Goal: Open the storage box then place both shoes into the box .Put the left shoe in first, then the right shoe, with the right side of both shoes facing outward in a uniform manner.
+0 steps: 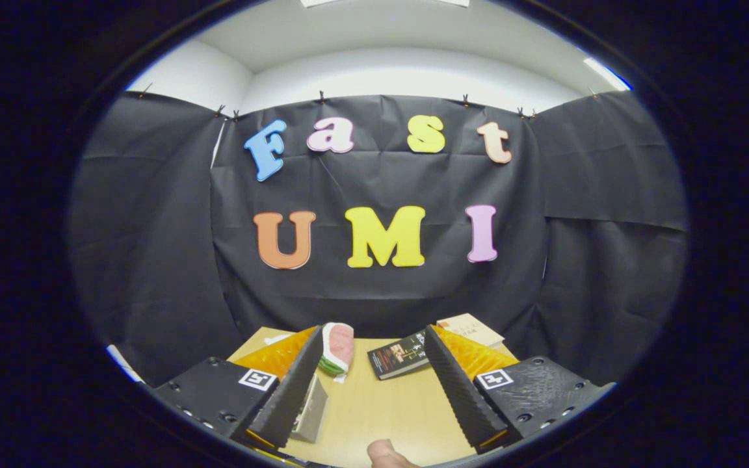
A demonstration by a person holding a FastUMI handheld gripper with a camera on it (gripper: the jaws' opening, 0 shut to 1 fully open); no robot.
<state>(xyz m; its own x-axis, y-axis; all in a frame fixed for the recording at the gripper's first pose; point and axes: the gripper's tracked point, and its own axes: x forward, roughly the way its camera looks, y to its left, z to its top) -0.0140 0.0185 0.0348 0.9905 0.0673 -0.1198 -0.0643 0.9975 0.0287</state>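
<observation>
Gripper point(374, 390) fingers stand wide apart, holding nothing, above the table point(381, 409). A book point(399, 354) lies at 12 o'clock, a watermelon slice point(337, 346) at 11. Box and shoes: location cannot be told. Step undetermined.

My gripper point(374, 380) is hovering over the tabletop point(381, 409), fingers spread apart with bare tabletop lying between them. A watermelon-slice toy point(337, 346) is sitting just ahead of my left finger. A dark book point(398, 355) is lying beside it to the right, just inside my right finger. Another book point(472, 328) is lying beyond the right finger, nearer the booth wall. A fingertip point(387, 454) is poking in nearest me, between the fingers.
</observation>
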